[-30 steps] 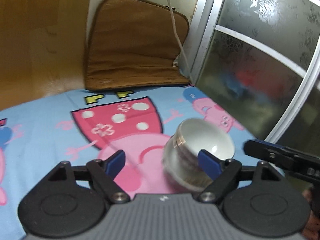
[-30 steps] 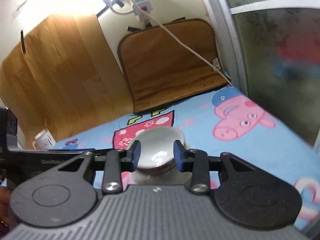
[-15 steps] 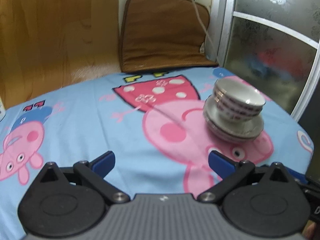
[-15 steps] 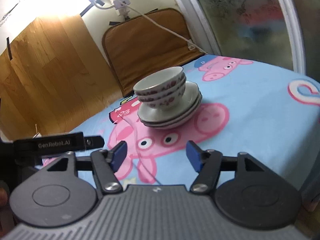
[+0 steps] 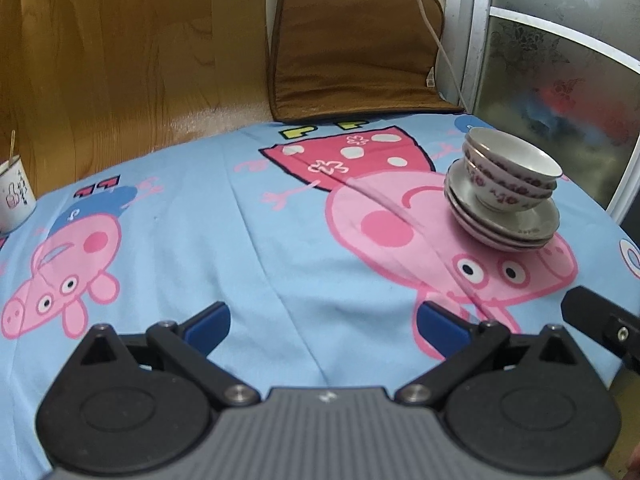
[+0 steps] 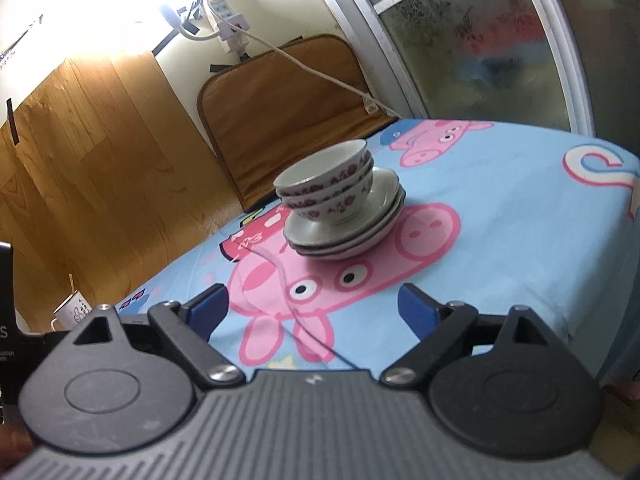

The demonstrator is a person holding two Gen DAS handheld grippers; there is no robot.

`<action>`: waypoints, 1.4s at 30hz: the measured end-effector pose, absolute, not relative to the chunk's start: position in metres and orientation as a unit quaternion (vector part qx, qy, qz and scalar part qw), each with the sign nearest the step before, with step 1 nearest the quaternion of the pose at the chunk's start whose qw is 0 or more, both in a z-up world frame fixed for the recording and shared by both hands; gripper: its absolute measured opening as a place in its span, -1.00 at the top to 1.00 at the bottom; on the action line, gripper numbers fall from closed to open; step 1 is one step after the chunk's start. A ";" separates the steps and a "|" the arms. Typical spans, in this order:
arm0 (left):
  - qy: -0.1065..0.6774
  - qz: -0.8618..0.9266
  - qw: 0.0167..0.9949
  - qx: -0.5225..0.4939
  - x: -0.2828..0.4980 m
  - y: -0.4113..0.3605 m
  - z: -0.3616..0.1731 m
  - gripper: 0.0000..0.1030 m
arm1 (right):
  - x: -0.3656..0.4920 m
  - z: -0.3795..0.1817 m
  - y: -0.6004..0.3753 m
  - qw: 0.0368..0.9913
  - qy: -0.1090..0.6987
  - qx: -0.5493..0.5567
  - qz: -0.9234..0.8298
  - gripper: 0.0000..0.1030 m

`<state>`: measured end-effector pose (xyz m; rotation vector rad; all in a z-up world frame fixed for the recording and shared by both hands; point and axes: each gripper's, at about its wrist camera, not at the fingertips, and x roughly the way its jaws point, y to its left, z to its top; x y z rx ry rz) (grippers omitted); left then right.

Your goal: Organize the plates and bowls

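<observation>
Three nested white bowls with a dark red flower band [image 5: 510, 170] [image 6: 330, 182] stand on a stack of three white plates [image 5: 508, 224] [image 6: 352, 232], all on the blue cartoon-pig tablecloth [image 5: 248, 240] [image 6: 500, 220]. My left gripper [image 5: 323, 324] is open and holds nothing; the stack lies ahead of it to the right. My right gripper [image 6: 315, 311] has its jaws opening with nothing between them; the stack sits a short way ahead of it. Part of the right gripper's body [image 5: 600, 320] shows at the right edge of the left wrist view.
A brown cushion [image 5: 356, 44] [image 6: 280, 112] leans on the wall behind the table, with a white cable [image 6: 320, 72] running across it. A white mug [image 5: 14, 196] [image 6: 72, 312] stands at the table's left edge. A frosted glass door [image 5: 560, 80] bounds the right side.
Both grippers let go of the top bowl, which now rests in the stack. Both pulled back from the stack and opened wider.
</observation>
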<state>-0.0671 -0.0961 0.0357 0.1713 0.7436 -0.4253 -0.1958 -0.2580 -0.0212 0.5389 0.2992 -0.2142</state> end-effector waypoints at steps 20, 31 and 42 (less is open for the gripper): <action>0.365 -0.206 0.902 0.102 -0.066 -0.103 0.028 -1.00 | -0.189 -0.026 -0.261 0.941 0.172 0.274 -0.095 -0.84; 0.367 -0.204 0.900 0.114 -0.066 -0.105 0.026 -1.00 | -0.195 -0.020 -0.256 0.952 0.144 0.251 -0.101 -0.84; 0.369 -0.203 0.899 0.118 -0.066 -0.103 0.023 -1.00 | -0.192 -0.022 -0.256 0.950 0.150 0.255 -0.102 -0.84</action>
